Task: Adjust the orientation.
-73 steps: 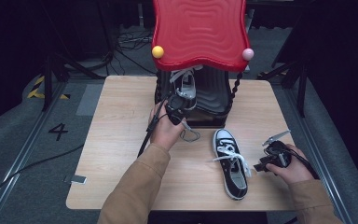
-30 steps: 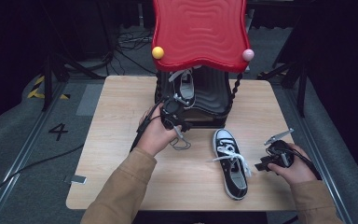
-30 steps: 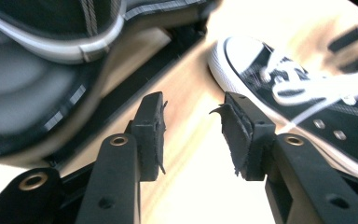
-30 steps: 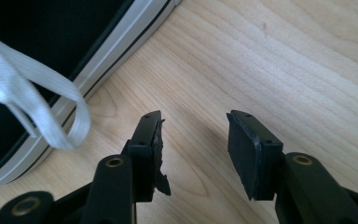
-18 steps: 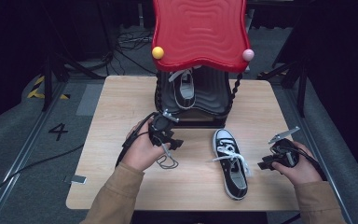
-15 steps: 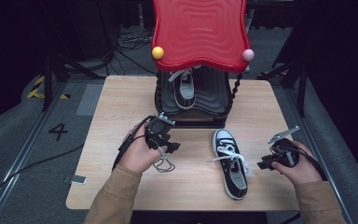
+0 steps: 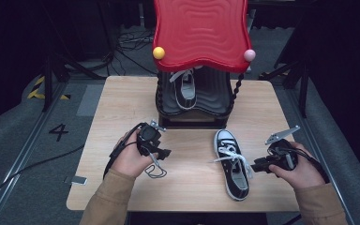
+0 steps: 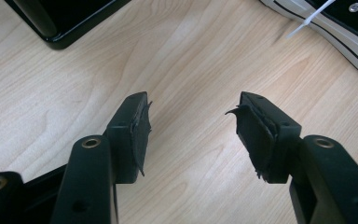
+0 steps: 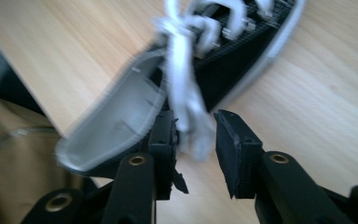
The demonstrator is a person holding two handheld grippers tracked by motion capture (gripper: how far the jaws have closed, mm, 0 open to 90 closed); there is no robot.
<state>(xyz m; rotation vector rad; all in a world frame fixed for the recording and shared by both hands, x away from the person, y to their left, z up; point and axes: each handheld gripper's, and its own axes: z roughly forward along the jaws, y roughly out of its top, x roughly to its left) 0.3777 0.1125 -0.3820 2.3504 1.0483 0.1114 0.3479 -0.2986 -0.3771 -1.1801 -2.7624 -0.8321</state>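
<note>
A black-and-white sneaker (image 7: 232, 164) lies on the wooden table (image 7: 122, 93), toe away from me. Its twin (image 7: 186, 89) sits on the shelf of a black stand (image 7: 206, 105) under a red wavy top (image 7: 201, 30). My left gripper (image 7: 165, 154) (image 8: 191, 116) hovers over bare wood left of the lying sneaker; its jaws have just been opening and hold nothing. My right gripper (image 7: 253, 168) (image 9: 195, 119) points at that sneaker's side. Its jaws have just been closing around a white lace (image 9: 186, 107), with a gap still showing at one pad.
The stand's black base (image 8: 65, 23) is close ahead of the left gripper, and the sneaker's sole edge (image 8: 335, 32) lies to its right. A cable loop (image 7: 155, 171) rests on the table by my left hand. The near table edge (image 7: 187, 208) is close to both forearms.
My left hand has drawn back from the stand's shelf and come down towards the near left of the table. The right hand has lifted slightly beside the lying sneaker.
</note>
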